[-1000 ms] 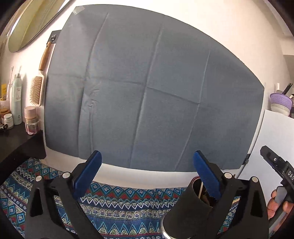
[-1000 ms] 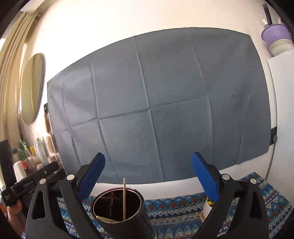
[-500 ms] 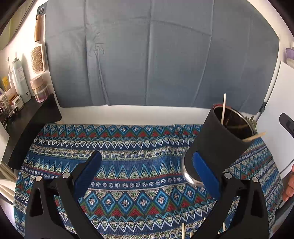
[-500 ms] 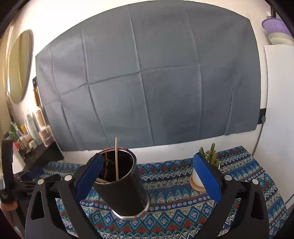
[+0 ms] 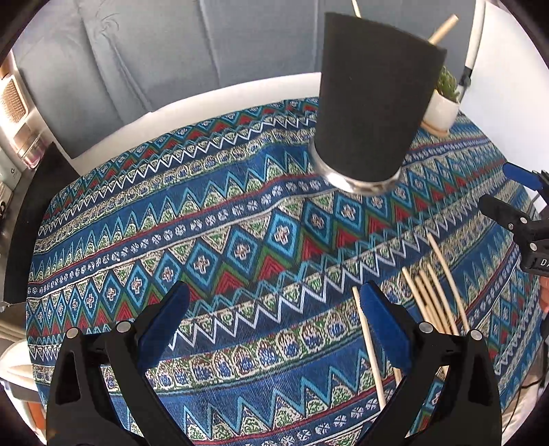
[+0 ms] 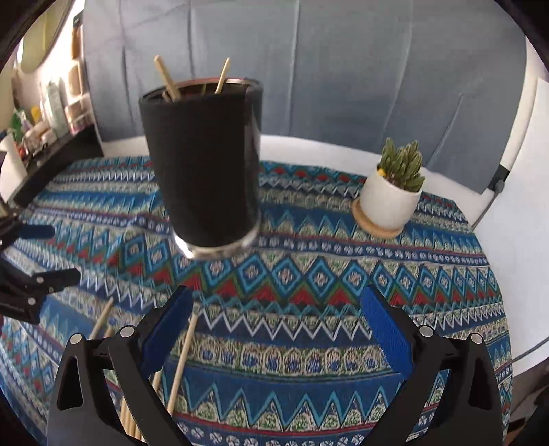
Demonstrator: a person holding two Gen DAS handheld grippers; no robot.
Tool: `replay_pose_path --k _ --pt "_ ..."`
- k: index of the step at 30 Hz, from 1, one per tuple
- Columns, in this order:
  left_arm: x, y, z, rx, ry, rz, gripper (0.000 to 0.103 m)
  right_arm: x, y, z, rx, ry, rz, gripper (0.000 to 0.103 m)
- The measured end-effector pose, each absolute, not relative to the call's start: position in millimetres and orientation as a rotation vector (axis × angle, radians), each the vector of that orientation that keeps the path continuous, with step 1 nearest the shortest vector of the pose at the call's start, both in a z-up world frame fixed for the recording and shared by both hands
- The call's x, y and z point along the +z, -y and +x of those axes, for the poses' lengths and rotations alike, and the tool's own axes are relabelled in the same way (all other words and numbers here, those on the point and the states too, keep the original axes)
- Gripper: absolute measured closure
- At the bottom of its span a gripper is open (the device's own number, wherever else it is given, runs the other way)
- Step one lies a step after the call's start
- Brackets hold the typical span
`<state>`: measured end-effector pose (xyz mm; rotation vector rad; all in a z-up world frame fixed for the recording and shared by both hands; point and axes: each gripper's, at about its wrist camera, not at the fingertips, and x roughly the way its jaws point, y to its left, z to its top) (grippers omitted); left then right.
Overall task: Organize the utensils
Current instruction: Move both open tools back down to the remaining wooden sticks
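Chopsticks (image 5: pixel 435 302) lie near the bench's (image 5: pixel 240 219) front edge, partly hidden behind both spread, empty tools (image 5: pixel 274 334) (image 6: pixel 276 334). The cup (image 6: pixel 206 164) stands mid-bench with open cloth around it.

The left tongs (image 5: pixel 274 329) hang open over the worktop (image 5: pixel 212 240), which is covered in a blue patterned cloth; nothing sits between their blue pads (image 5: pixel 386 329). A black cup (image 5: pixel 374 103) stands toward the far right of the worktop, with sticks (image 5: pixel 444 29) poking out of its top. A small plant (image 5: pixel 444 99) sits just behind it. Loose chopsticks (image 5: pixel 432 295) lie near the right edge, one beside the right pad. The right tongs (image 5: pixel 507 195) show at the right edge.
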<state>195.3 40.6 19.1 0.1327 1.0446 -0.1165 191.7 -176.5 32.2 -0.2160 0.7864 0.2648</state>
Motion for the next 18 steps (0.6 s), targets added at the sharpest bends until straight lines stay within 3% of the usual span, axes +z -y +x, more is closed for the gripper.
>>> replay_pose_path --k 18 --pt "-15.7 -16.6 150.6 -0.242 -1.187 0.098 0.006 -3.6 164.9 154.7 0.415 -1.028 -0.254 0.009"
